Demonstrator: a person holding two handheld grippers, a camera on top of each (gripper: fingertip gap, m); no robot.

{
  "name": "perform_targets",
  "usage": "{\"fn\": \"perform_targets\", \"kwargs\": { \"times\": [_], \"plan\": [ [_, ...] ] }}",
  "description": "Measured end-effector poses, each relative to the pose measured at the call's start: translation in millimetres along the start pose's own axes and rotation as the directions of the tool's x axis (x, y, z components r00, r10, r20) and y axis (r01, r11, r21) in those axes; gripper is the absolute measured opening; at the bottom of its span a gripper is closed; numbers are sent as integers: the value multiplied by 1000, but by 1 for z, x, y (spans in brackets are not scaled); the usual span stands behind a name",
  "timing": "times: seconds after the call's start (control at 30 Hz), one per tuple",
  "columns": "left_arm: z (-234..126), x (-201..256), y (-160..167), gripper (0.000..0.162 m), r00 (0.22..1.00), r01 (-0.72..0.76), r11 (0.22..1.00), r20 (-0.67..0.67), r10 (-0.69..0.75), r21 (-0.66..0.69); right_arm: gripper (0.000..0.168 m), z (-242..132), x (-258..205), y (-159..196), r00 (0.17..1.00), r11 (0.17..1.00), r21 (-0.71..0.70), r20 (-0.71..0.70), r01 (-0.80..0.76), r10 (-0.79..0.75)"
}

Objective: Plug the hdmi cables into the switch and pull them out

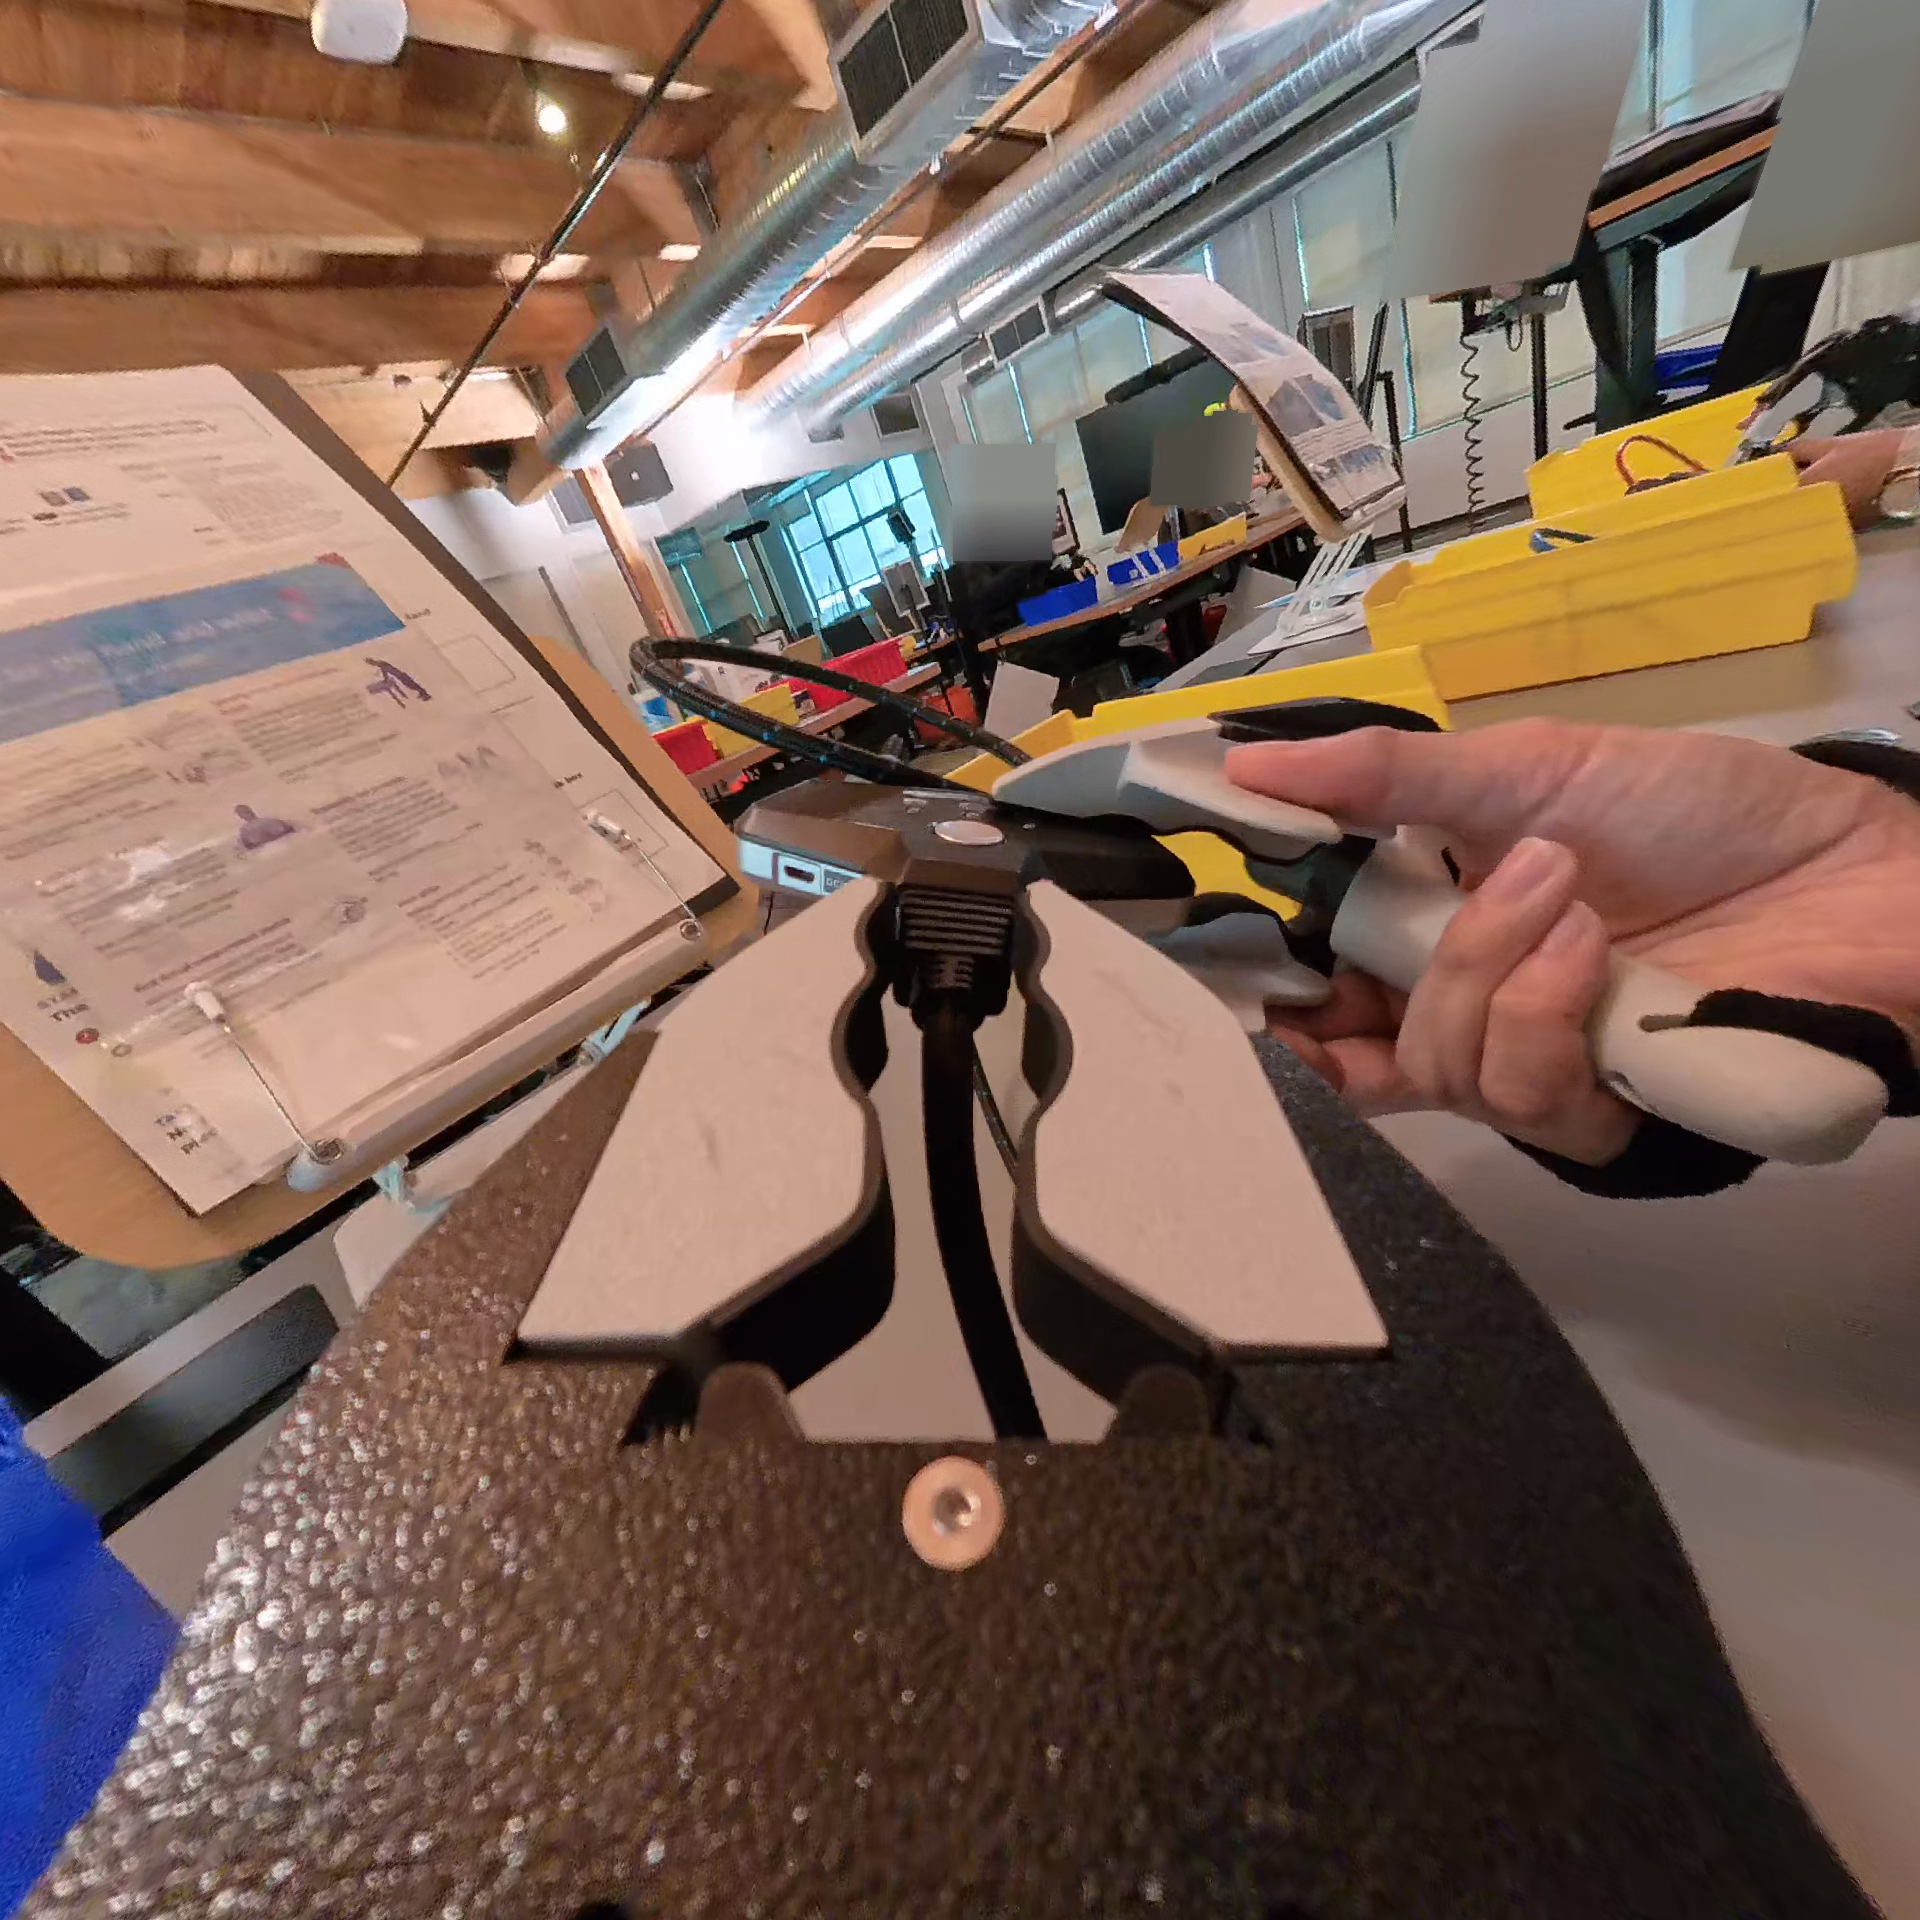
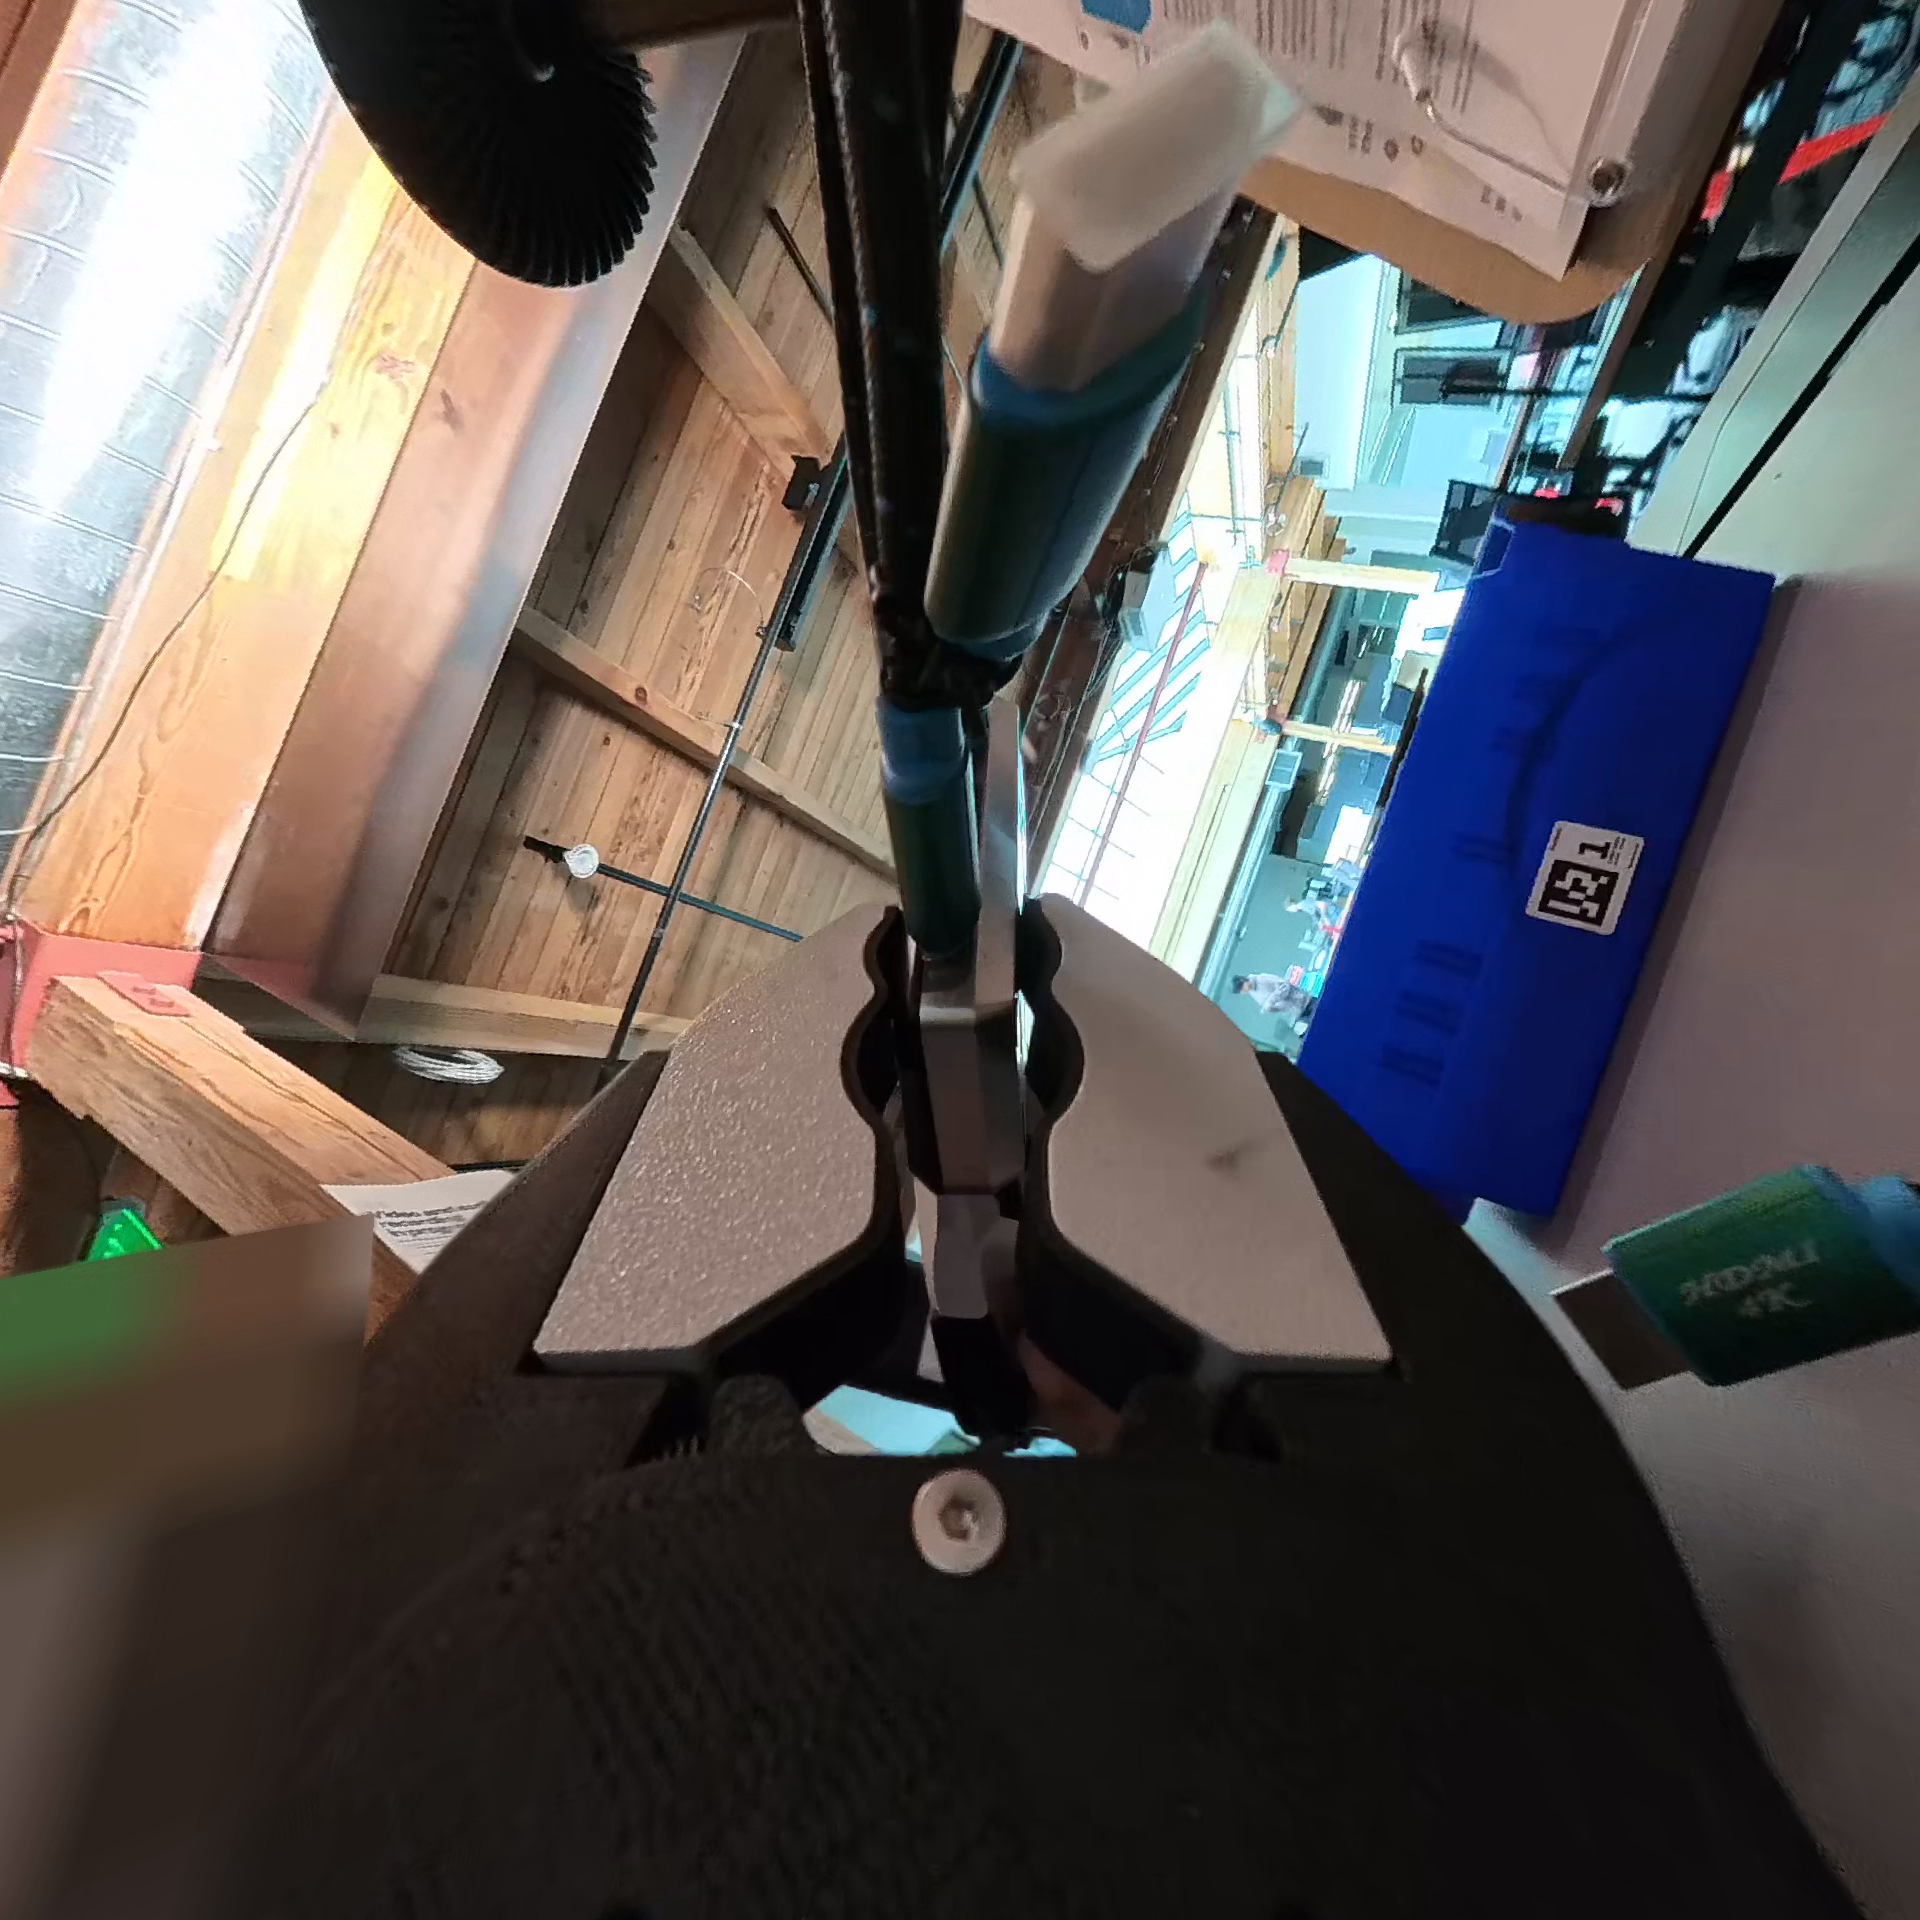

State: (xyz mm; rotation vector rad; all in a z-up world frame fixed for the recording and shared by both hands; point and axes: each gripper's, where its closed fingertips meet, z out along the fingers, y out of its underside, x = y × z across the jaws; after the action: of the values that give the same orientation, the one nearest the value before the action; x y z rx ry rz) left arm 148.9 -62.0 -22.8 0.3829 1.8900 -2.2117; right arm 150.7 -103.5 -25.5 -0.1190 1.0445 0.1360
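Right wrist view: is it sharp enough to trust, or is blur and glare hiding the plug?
Right wrist view: the loose white-capped plug is motion-blurred, windows blow out behind the switch. Left wrist view: sharper, the black plug reads clearly, fisheye bends the edges.

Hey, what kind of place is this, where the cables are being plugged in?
Likely an open workshop or lab in a converted industrial building: exposed silver ducts under wooden ceiling beams, long tables carrying yellow bins, and an instruction sheet on a stand.
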Motion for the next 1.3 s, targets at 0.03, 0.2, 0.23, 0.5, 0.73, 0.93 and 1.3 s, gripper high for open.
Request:
{"fn": "perform_targets", "kwargs": {
  "times": [0.03, 0.2, 0.23, 0.5, 0.73, 0.93, 1.3],
  "plan": [
    [-2, 1, 0, 21, 1000, -6, 1000, -7, 6, 8, 21, 1, -1, 2, 1000, 1000, -5, 5, -5, 5],
    [-9, -2, 6, 22, 999, -22, 1000, 24, 22, 6, 20, 5, -2, 11, 999, 999, -28, 10, 31, -31],
    [-11, -2, 6, 22, 999, -32, 999, 34, 31, 5, 20, 6, -2, 13, 999, 999, -38, 14, 35, -34],
    [-18, -1, 13, 22, 999, -12, 999, 42, 10, 49, 20, 3, 6, 17, 999, 999, -32, -5, 31, -32],
    [-24, 1, 17, 23, 999, -30, 997, 42, 27, 65, 20, -1, 11, 25, 998, 998, -30, -38, 55, -56],
    [-31, 1, 15, 23, 996, -82, 995, 48, 79, 63, 21, -1, 9, 33, 996, 997, -42, -44, 71, -73],
    [-35, 3, 11, 22, 999, -4, 1000, -41, 4, 4, 21, -3, 4, 40, 990, 991, -65, -63, 119, -123]
  ]
}}
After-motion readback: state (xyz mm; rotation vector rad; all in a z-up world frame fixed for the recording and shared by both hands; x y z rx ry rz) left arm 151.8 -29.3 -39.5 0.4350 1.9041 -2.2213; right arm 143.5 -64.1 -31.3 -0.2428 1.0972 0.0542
